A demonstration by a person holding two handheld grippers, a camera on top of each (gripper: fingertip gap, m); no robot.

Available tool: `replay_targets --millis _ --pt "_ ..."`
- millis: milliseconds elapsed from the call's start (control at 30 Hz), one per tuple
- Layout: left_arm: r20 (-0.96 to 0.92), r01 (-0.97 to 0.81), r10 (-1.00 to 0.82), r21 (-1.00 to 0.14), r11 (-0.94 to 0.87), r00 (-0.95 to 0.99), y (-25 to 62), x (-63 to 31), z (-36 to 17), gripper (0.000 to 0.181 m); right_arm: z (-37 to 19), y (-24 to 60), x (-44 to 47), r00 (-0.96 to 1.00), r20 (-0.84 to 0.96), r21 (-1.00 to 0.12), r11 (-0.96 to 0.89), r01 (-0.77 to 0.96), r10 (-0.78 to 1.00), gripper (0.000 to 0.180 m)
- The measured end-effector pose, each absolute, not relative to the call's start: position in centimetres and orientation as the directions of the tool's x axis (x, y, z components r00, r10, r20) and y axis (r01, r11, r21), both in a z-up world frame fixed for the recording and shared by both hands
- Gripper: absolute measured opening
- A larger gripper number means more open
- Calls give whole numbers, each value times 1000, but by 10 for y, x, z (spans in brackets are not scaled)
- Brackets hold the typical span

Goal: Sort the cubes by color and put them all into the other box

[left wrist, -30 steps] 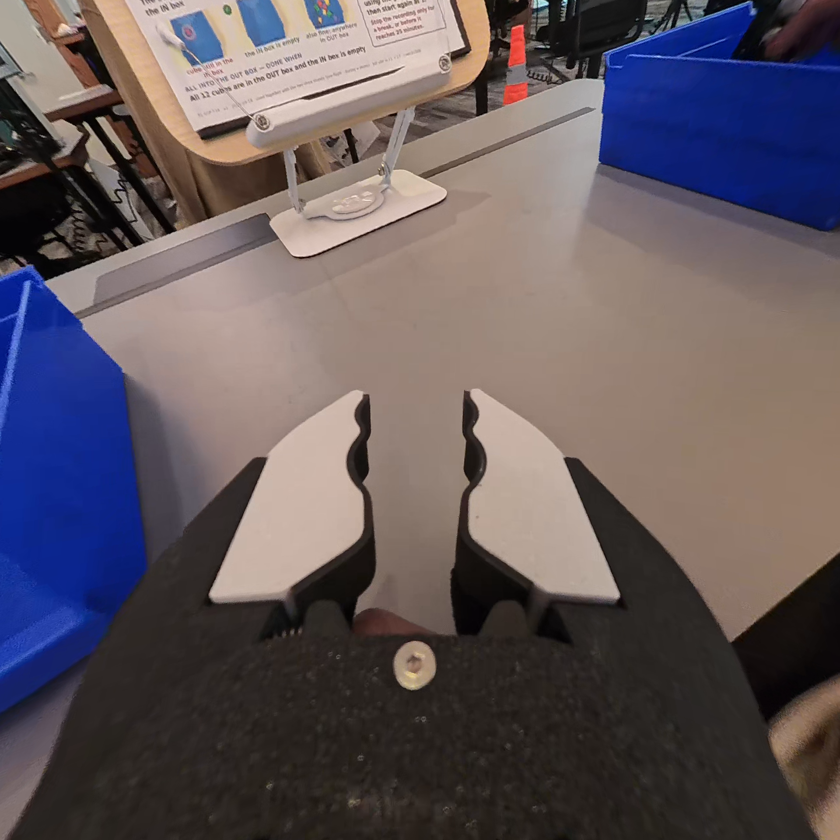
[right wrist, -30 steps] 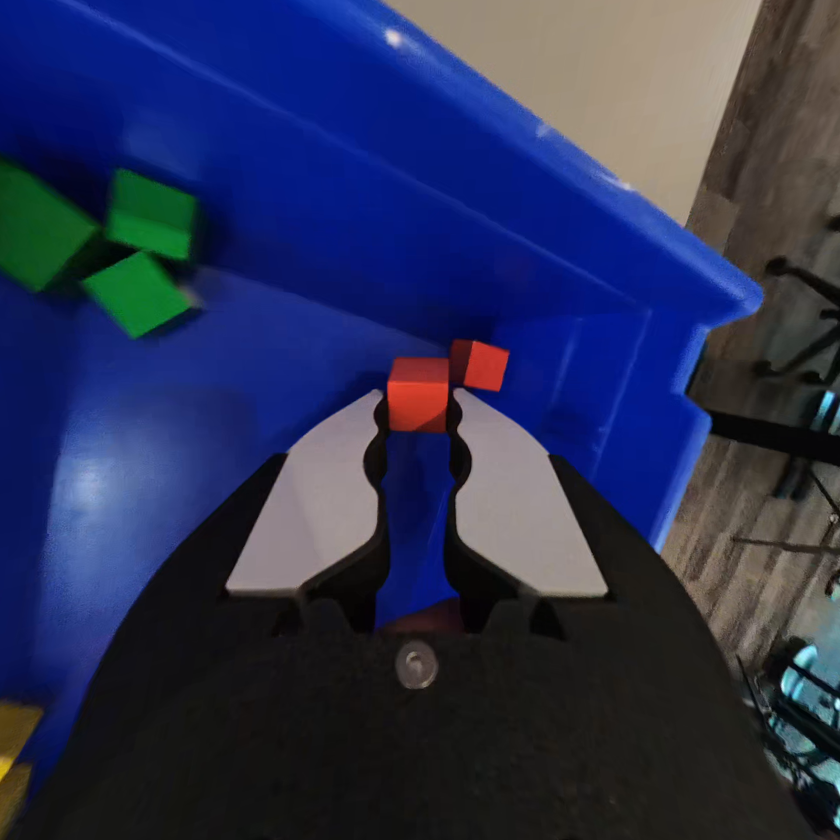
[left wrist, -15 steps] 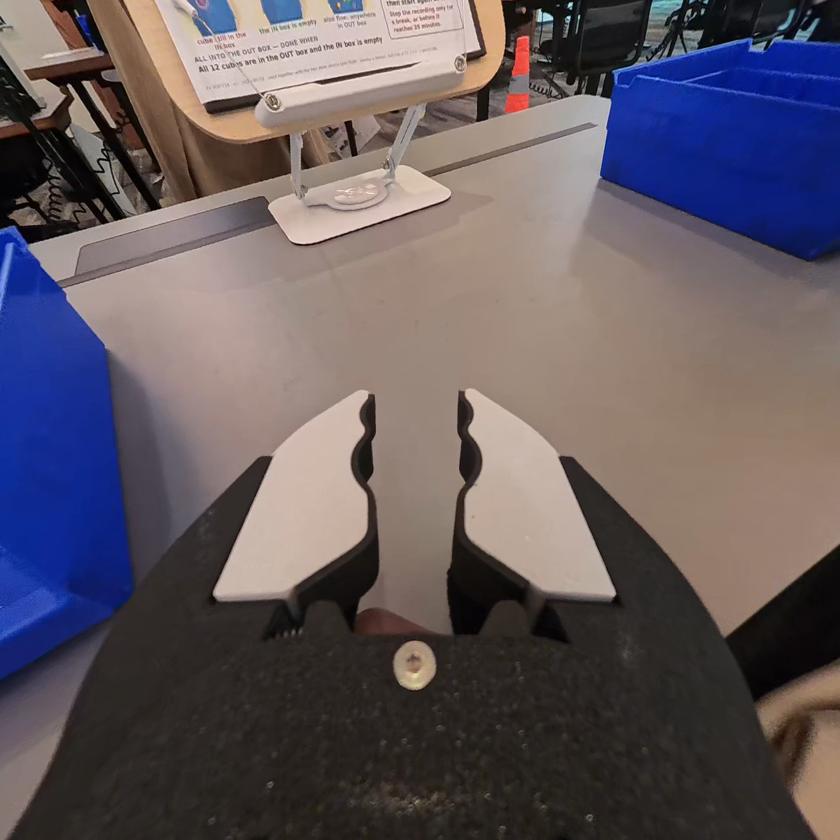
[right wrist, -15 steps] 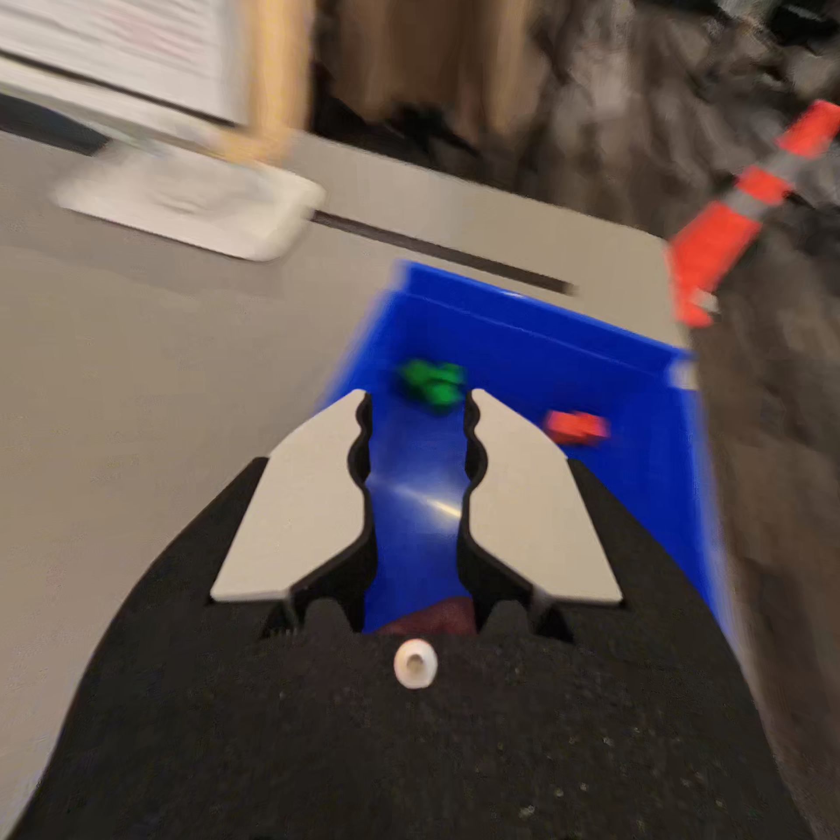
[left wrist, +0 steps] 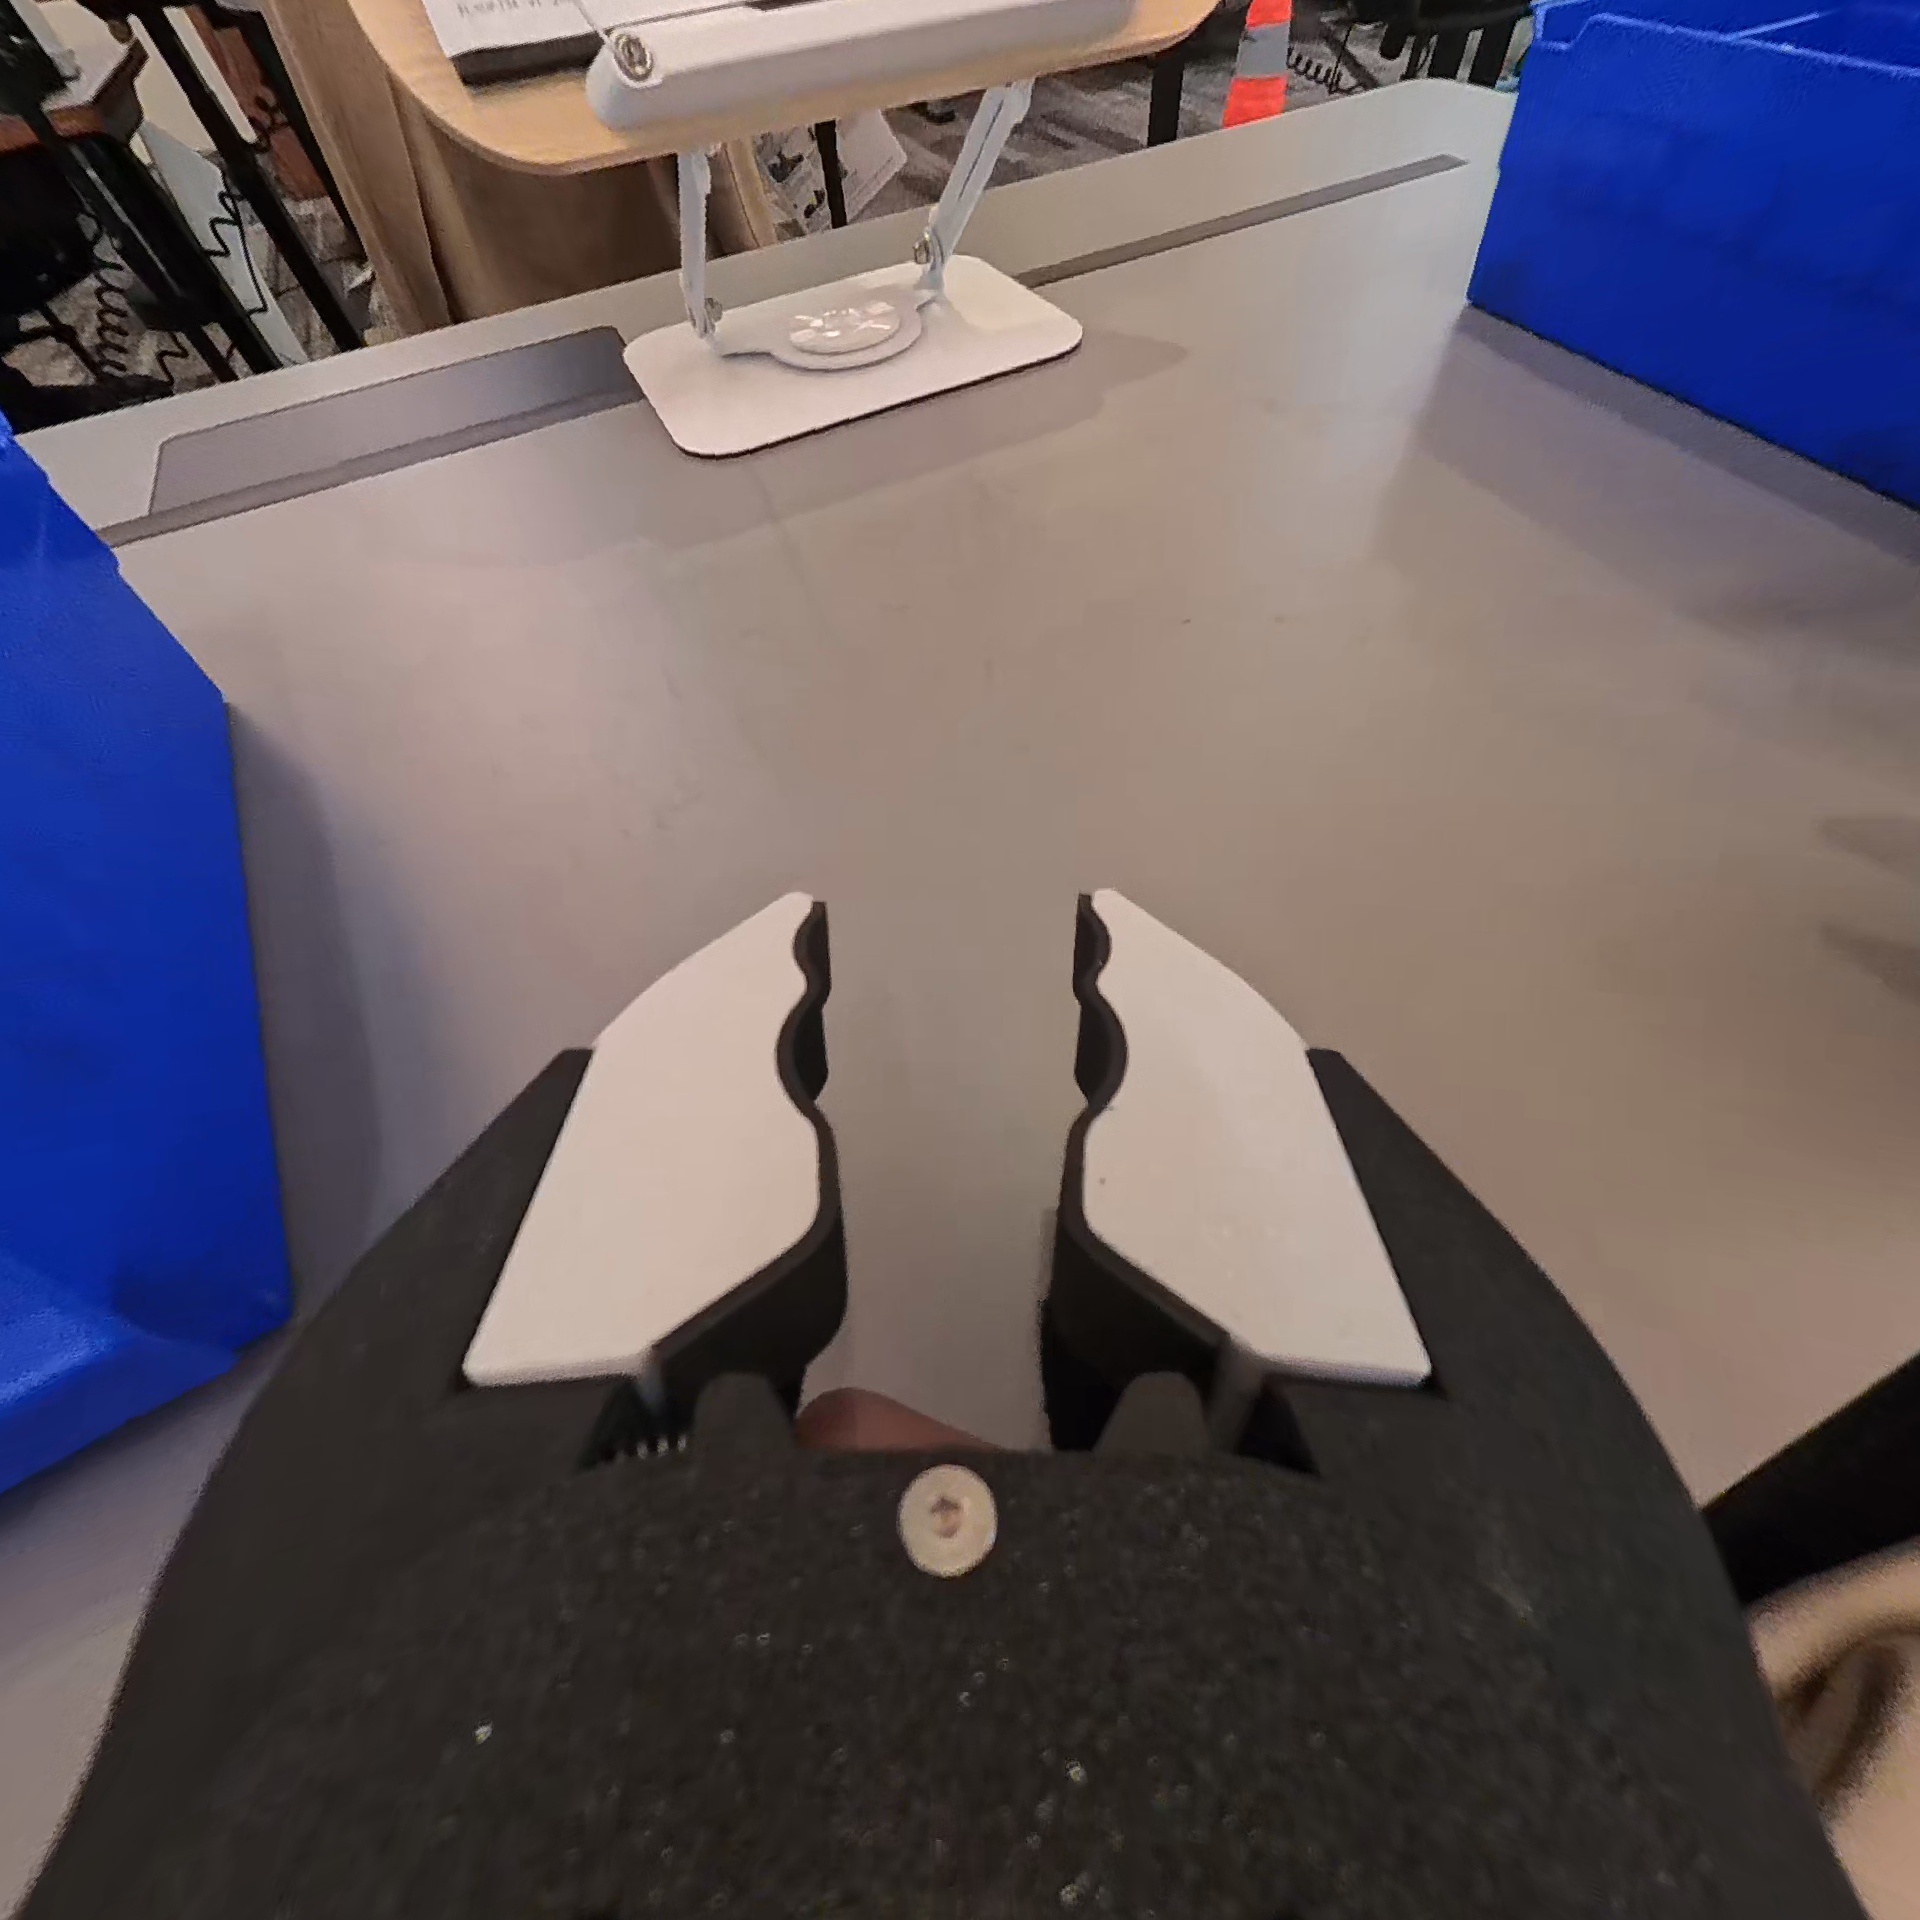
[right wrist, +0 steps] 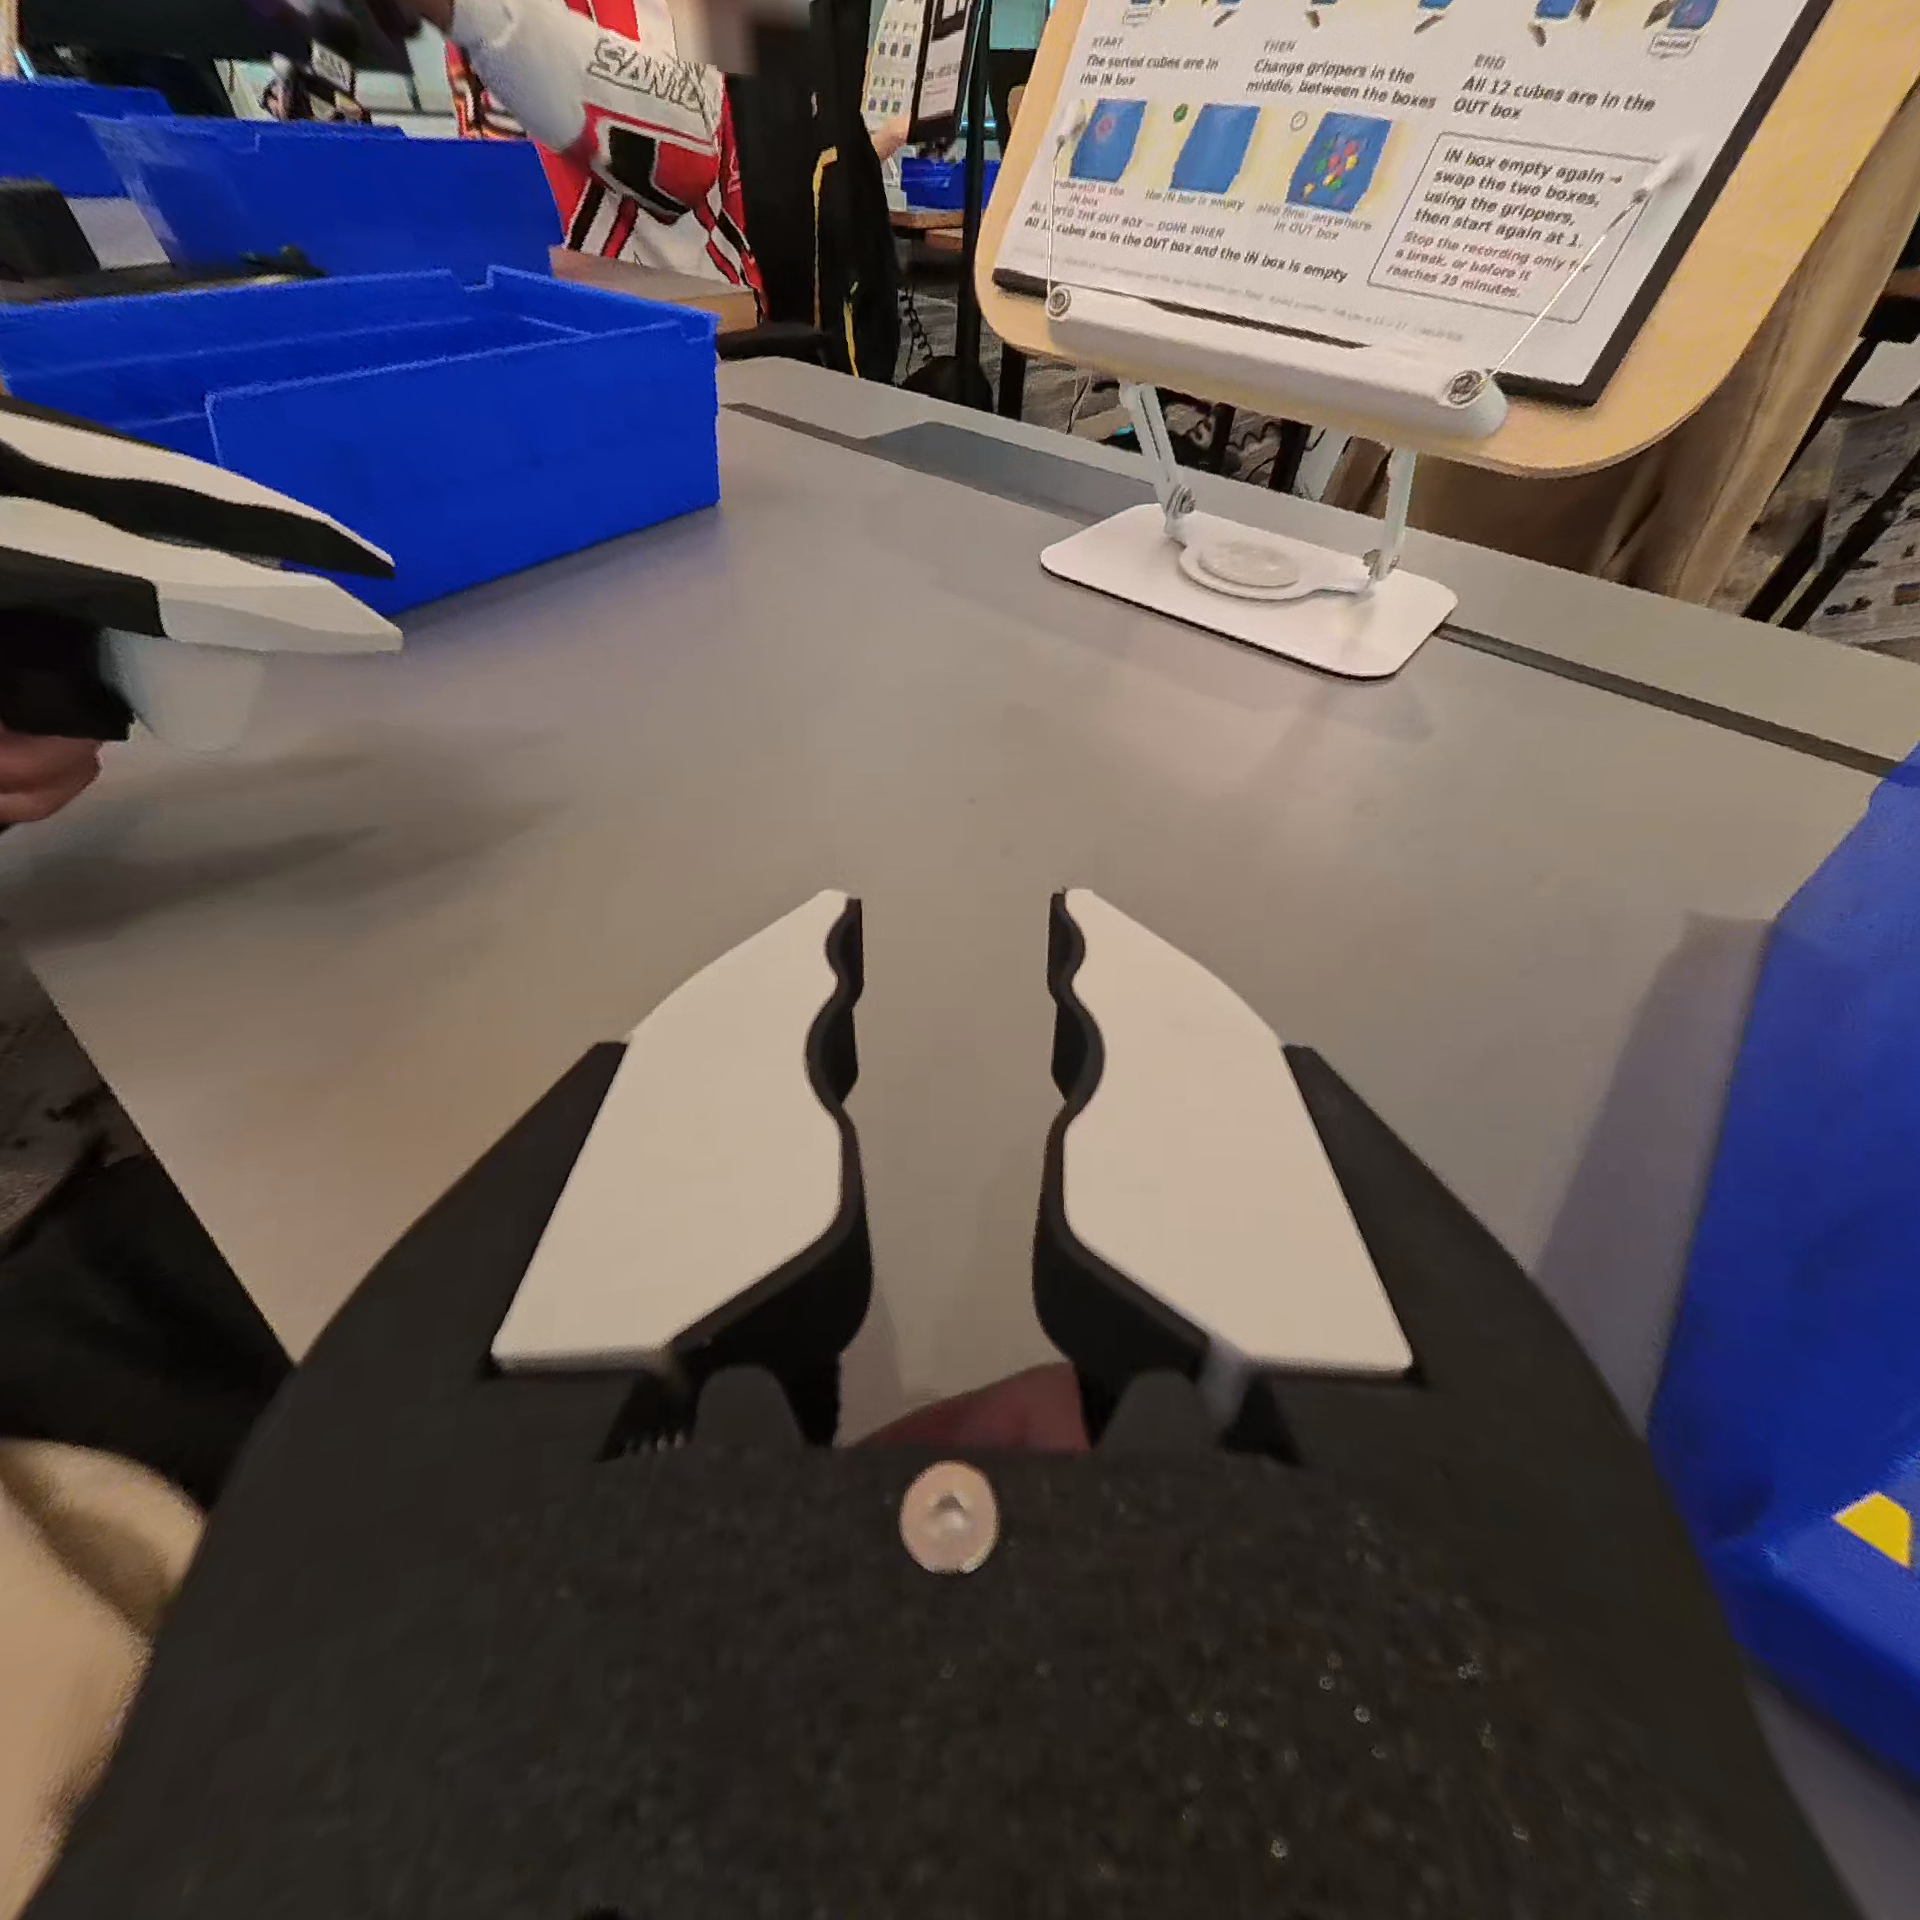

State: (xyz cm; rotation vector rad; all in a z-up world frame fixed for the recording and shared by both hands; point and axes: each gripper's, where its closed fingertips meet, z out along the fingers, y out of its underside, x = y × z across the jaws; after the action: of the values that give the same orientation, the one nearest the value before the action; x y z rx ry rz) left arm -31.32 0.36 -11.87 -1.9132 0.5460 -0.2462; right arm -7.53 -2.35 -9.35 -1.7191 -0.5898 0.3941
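Observation:
My left gripper (left wrist: pixel 951 904) is open and empty over the grey table (left wrist: pixel 1039 675). My right gripper (right wrist: pixel 954 899) is also open and empty over the middle of the table (right wrist: pixel 831 748). One blue box (right wrist: pixel 1818 1195) stands close on the right of the right gripper, and a yellow cube (right wrist: pixel 1875 1558) shows through its low front. The other blue box (right wrist: pixel 468 436) stands at the far left of that view; no cubes show in it. The left gripper (right wrist: pixel 390 603) shows side-on in front of that box. In the left wrist view the boxes are at the left edge (left wrist: pixel 104 935) and the top right (left wrist: pixel 1714 229).
A white stand (left wrist: pixel 852 343) with a wooden instruction board stands at the table's back edge, also in the right wrist view (right wrist: pixel 1247 592). A person in a red and white jersey (right wrist: pixel 644 156) is behind the table. More blue bins (right wrist: pixel 312 197) sit behind the left box.
My right gripper let go of the red cube inside the box, came up out of it and swung left over the middle of the table. My left gripper stayed open and barely moved.

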Motion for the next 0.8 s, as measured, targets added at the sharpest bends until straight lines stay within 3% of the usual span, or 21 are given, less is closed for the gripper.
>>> replay_targets --millis 167,300,433,633,800 --pt "-48 -212 -443 -920 -330 895 5 -323 -113 45 -104 -22 -79 799 75 -962 -168 216 597 33" --pt "-86 -118 -155 -971 -210 984 31 -395 -42 34 -107 -26 -87 781 57 -958 -186 217 622 33" --pt "10 28 61 -951 -307 998 94 -469 -15 51 -113 -26 -90 771 63 -951 -196 240 634 33" --pt "8 213 328 -776 -594 945 205 -562 -89 56 -123 -30 -92 749 -16 -939 -268 216 662 32" --pt "-22 361 455 -574 -735 890 227 -598 -157 52 -119 -31 -82 758 10 -940 -252 230 652 32"
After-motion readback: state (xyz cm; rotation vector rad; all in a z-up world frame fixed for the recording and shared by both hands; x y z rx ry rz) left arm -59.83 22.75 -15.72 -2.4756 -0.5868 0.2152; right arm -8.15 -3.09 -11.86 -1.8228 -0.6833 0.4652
